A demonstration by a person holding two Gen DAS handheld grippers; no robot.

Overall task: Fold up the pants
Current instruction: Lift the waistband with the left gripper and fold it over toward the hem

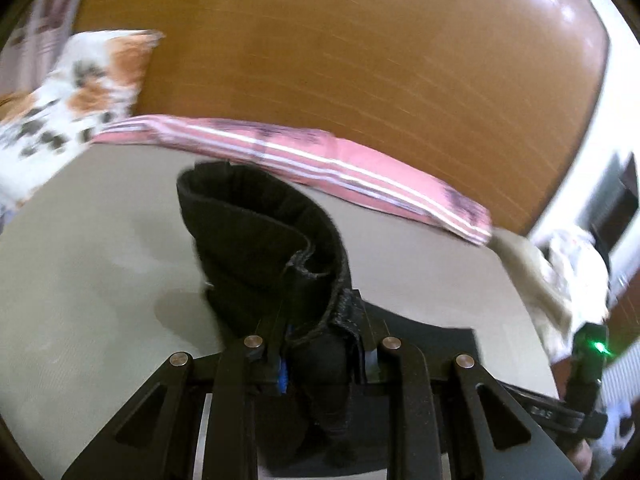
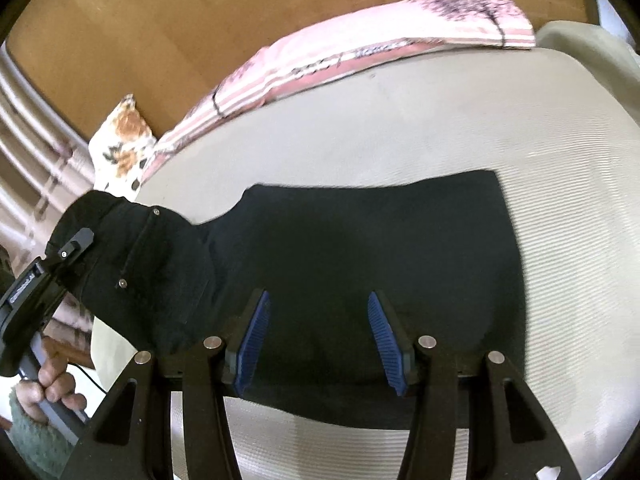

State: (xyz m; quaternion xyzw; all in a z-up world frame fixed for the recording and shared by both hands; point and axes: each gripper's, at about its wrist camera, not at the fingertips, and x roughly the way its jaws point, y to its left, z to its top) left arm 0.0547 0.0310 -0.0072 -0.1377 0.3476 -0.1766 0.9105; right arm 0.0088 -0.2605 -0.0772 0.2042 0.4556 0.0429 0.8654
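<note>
Clamping black pants (image 1: 264,240), left claw (image 1: 320,354) lifts; right claw (image 2: 318,338) gapes empty.

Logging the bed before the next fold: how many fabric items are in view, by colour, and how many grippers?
Black pants: 1, waistband clamped in the left gripper
Pink striped pillow: 1
White floral pillow, orange and dark print: 1
Beige cloth at the bed's edge: 1
Grippers: 2; the right gripper is open, holding nothing
Total: 4 fabric items, 2 grippers
</note>
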